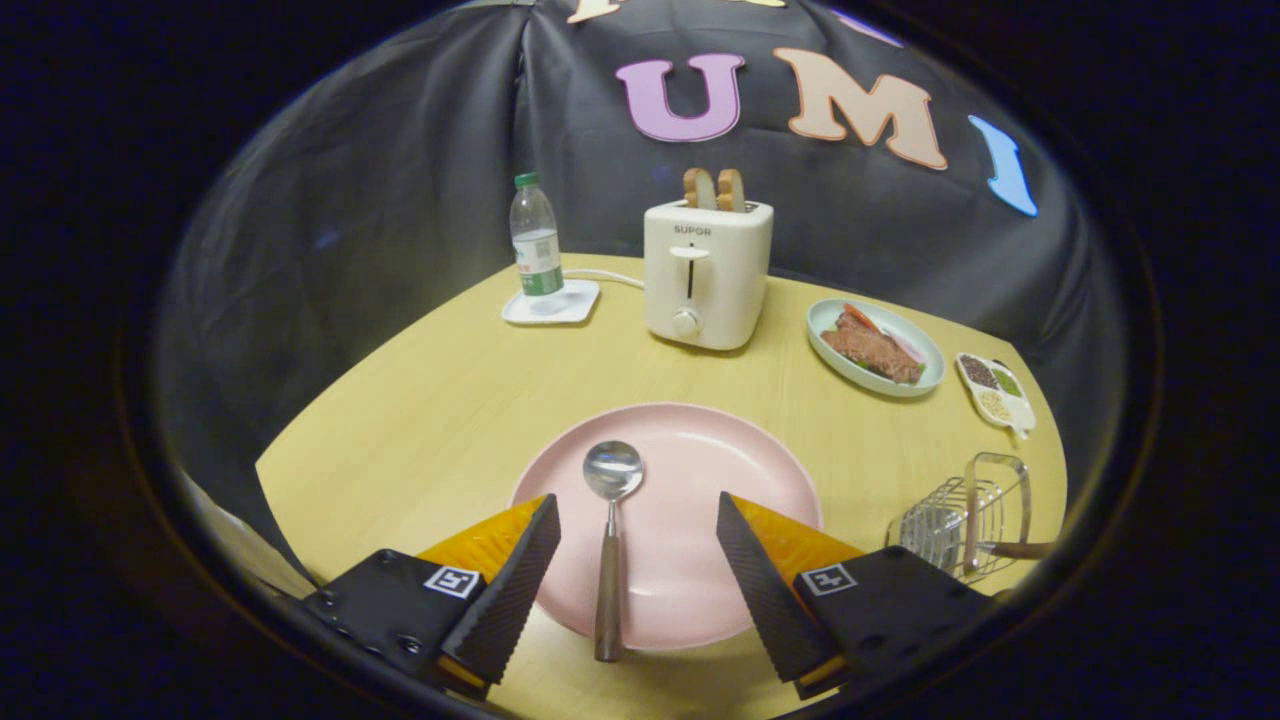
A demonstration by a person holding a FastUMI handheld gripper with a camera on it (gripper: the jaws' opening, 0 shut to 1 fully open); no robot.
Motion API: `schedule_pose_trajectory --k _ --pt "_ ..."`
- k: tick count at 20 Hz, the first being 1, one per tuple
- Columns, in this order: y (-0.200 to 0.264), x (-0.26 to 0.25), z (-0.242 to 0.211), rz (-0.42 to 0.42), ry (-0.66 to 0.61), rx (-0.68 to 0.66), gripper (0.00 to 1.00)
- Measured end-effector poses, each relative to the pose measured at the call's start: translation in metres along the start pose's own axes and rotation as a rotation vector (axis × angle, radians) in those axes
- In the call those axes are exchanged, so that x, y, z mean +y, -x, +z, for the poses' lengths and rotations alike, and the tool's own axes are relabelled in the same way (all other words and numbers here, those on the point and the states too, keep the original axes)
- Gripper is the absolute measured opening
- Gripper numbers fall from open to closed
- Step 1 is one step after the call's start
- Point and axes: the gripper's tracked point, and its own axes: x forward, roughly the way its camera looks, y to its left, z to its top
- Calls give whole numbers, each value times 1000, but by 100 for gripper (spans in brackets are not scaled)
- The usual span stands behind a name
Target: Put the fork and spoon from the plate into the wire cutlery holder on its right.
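A pink plate (700, 450) lies on the wooden table just ahead of my fingers. A spoon (609, 540) lies on it, steel bowl pointing away, brown handle reaching past the plate's near rim. My gripper (637, 515) is open, its fingers spread wide to either side of the spoon's handle without touching it. The wire cutlery holder (965, 515) stands to the right of the plate, beyond my right finger. A brown handle (1020, 549) sticks out of it toward the right, most likely the fork.
A white toaster (707, 272) with two bread slices stands beyond the plate. A water bottle (535, 240) on a white coaster is to its left. A green dish of food (876, 347) and a small condiment tray (994, 390) sit at the back right.
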Motion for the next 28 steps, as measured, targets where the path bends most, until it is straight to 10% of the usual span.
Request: schedule_pose_trajectory --k 12,20,28 --pt "-26 6 -41 1 87 144 66" --pt "-28 12 -44 29 107 162 22" --pt "-26 11 -43 9 135 178 12"
